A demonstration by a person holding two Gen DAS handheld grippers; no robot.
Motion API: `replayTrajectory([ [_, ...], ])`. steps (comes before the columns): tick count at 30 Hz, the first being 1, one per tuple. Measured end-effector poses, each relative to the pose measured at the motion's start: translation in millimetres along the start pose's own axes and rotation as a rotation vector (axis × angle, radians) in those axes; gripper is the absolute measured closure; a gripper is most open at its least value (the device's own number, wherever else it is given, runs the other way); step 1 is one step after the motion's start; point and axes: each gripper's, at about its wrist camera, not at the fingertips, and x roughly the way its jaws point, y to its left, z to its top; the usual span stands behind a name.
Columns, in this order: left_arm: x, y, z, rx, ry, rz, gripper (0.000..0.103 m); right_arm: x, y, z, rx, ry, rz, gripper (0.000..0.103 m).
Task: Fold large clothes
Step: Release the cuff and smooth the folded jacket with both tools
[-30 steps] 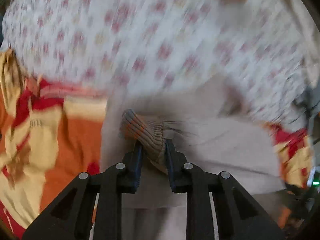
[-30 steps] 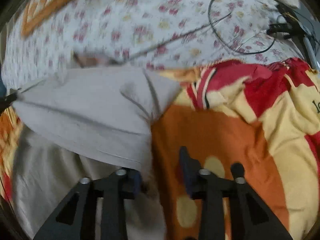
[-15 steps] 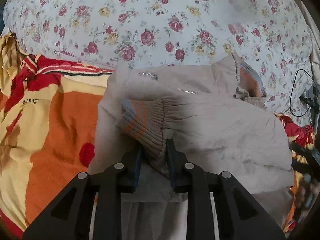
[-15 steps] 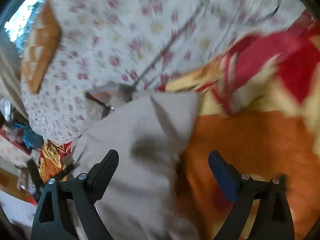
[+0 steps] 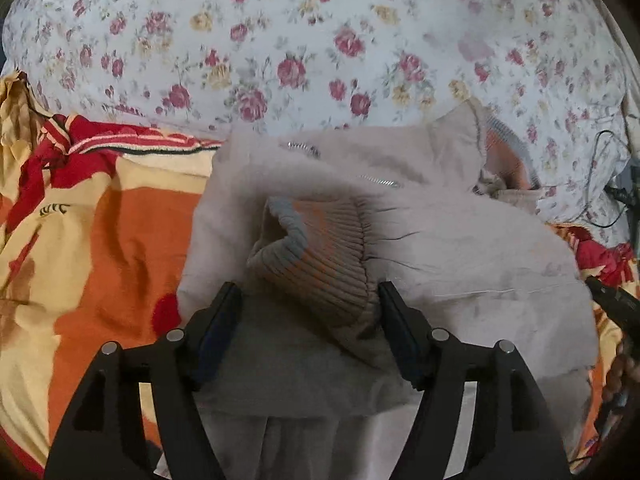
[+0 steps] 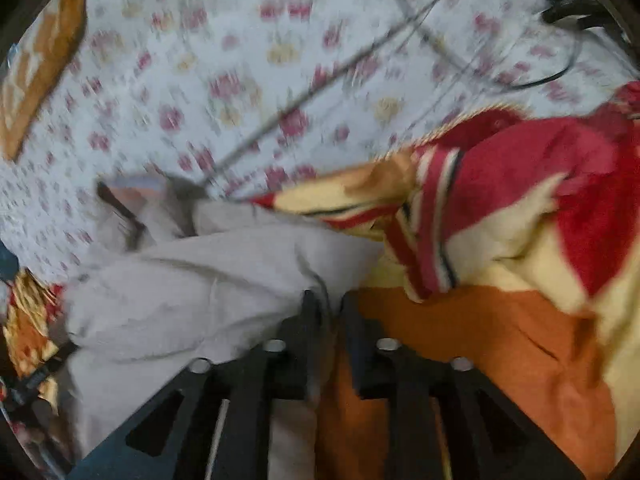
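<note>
A beige jacket (image 5: 460, 248) lies on the bed, its sleeve folded across the body. The ribbed sleeve cuff (image 5: 320, 264), striped grey and orange, lies between the fingers of my left gripper (image 5: 310, 300), which is open and no longer clamps it. The collar (image 5: 500, 148) lies at the upper right. In the right wrist view the jacket (image 6: 208, 288) fills the lower left. My right gripper (image 6: 330, 312) is shut on the jacket's right edge, at the border with the orange blanket.
An orange, yellow and red blanket (image 5: 100, 240) lies under the jacket and shows in the right wrist view (image 6: 500, 280). Beyond it is a floral sheet (image 5: 320, 40) with black cables (image 6: 500, 60). An orange cushion (image 6: 36, 80) lies far left.
My left gripper has opened and let go of the sleeve cuff, which now rests on the jacket. My right gripper opened wide, then shut on the jacket's right edge.
</note>
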Motion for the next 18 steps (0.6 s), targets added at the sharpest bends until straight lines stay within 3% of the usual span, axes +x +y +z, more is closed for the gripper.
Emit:
replayTrajectory([
  [4, 5, 1, -1, -0.004, 0.008, 0.027, 0.026, -28, 38, -30, -0.209, 0.038, 0.047, 0.062],
  [5, 10, 1, -2, -0.004, 0.026, 0.038, 0.023, -22, 47, -40, -0.269, 0.068, 0.021, 0.067],
  [8, 14, -7, -9, 0.041, 0.038, 0.072, 0.023, 17, 48, -55, -0.317, 0.151, -0.166, 0.066],
  [14, -29, -5, -19, 0.081, -0.006, 0.101, 0.022, -35, 50, -55, -0.272, 0.044, -0.111, 0.06],
  [18, -54, 3, -31, 0.086, -0.047, 0.124, 0.022, -54, 56, -64, -0.236, 0.058, -0.024, 0.058],
])
